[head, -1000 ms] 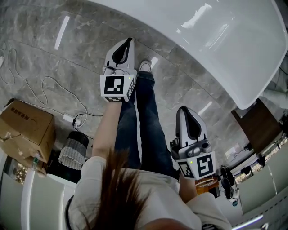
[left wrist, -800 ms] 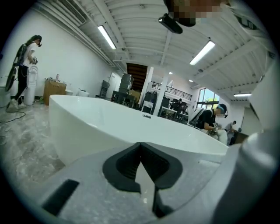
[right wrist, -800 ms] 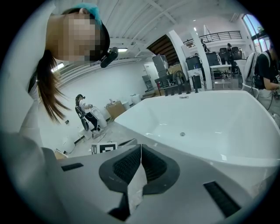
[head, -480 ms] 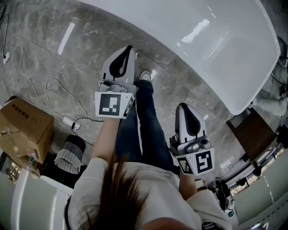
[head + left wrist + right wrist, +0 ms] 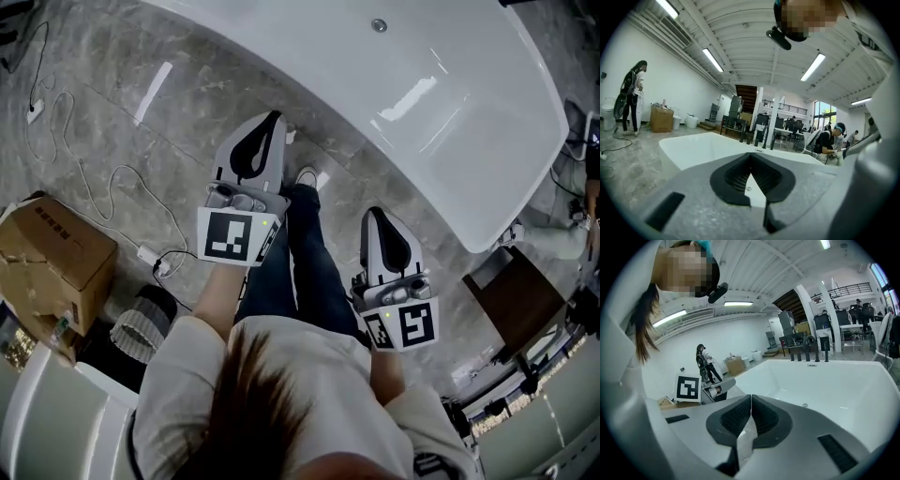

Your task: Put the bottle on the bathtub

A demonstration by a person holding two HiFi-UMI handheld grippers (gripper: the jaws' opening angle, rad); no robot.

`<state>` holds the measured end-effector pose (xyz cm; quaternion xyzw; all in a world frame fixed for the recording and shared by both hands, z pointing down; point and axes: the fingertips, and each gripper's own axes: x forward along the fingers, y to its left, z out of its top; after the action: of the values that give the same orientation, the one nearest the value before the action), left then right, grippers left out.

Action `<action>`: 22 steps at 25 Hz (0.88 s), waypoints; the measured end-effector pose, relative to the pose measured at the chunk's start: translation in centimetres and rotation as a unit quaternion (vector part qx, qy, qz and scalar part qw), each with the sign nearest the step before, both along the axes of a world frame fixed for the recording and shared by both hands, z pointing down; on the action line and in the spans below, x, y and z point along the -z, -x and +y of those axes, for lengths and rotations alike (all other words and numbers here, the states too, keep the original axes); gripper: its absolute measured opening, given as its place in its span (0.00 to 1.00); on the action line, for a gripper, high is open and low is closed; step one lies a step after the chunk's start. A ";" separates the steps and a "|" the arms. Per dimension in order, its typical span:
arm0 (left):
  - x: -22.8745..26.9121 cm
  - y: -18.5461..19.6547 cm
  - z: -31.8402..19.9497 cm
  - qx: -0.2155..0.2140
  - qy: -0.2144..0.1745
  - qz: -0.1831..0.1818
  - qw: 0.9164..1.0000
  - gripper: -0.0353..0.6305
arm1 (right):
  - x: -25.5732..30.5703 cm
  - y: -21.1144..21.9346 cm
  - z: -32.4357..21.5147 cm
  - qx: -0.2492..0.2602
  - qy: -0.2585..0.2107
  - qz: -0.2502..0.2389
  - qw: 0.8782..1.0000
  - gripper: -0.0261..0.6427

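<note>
While their jaws sit pressed together on nothing, the left hand-held gripper [image 5: 273, 118] and right hand-held gripper [image 5: 374, 216] point toward the white bathtub [image 5: 441, 131], its long axis running far-left to near-right across the marble floor [image 5: 103, 141].

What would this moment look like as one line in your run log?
left gripper: shut, empty | right gripper: shut, empty | bathtub: white, just ahead of both | bottle: not in view
</note>
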<state>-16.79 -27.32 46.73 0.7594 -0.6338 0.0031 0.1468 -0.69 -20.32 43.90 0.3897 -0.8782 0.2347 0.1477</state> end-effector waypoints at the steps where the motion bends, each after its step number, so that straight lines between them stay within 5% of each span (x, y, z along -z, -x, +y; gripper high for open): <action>1: 1.1 0.2 0.0 0.000 -0.004 -0.002 1.000 0.07 | 0.6 0.0 -0.1 0.001 -0.004 0.000 1.000 0.06; 22: 17.5 2.4 4.6 0.012 -0.058 -0.024 0.998 0.07 | 13.1 1.2 0.1 0.014 -0.084 -0.009 0.996 0.06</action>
<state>-19.14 -22.74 29.25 0.7586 -0.6453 -0.0173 0.0880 -1.86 -20.20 30.81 0.3859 -0.9016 0.1621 0.1097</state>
